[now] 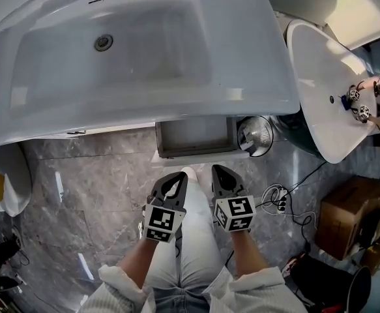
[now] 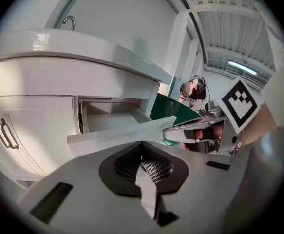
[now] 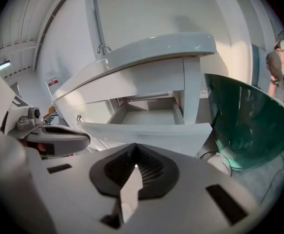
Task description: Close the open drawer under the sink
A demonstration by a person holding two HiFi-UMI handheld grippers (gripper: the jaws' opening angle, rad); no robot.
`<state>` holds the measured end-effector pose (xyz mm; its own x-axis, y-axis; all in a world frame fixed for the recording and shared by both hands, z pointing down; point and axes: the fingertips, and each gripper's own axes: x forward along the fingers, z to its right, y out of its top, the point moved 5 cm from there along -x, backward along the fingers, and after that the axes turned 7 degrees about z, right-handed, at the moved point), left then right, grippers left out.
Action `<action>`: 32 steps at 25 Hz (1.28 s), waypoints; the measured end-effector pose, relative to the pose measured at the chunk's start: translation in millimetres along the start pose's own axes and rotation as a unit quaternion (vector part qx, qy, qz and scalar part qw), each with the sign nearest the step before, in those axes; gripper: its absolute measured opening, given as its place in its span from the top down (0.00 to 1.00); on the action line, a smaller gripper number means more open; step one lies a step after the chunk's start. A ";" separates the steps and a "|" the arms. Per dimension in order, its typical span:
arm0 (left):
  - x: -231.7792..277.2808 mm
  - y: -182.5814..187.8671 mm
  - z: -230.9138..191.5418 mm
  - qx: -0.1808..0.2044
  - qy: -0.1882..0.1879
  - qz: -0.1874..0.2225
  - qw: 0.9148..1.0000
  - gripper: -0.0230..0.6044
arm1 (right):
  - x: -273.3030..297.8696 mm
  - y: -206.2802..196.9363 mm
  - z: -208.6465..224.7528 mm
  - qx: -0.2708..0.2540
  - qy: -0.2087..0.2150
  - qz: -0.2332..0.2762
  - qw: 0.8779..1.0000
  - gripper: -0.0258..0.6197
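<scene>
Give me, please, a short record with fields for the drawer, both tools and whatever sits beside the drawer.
drawer: open, pulled out under the sink, inside looks empty
left tool: shut, holds nothing, short of the drawer front
right tool: shut, holds nothing, beside the left tool, not touching the drawer
beside drawer: round shiny object, at its right

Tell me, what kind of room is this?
Most likely a bathroom. There is a big white sink with an open drawer under it, and a second basin stands right beside it.
</scene>
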<state>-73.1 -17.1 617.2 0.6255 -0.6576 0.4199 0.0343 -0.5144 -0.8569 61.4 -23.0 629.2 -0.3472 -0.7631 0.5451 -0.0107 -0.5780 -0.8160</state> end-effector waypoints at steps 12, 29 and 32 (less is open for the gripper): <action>18.4 -9.3 -17.8 -0.012 0.030 -0.004 0.999 0.94 | 22.3 -7.2 1.8 0.003 0.006 0.006 1.000 0.95; 26.4 -2.2 -19.5 0.047 0.007 -0.006 0.999 0.94 | 25.3 2.5 1.4 0.014 -0.005 0.037 0.999 0.95; 34.4 5.6 -27.7 0.040 0.020 0.002 0.999 0.94 | 35.9 10.3 4.3 0.012 -0.003 0.039 0.999 0.95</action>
<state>-73.0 -57.8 635.2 0.5948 -0.6813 0.4267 0.0947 -0.4678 -0.8788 52.8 -57.6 641.2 -0.3403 -0.8080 0.4810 0.0397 -0.5234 -0.8512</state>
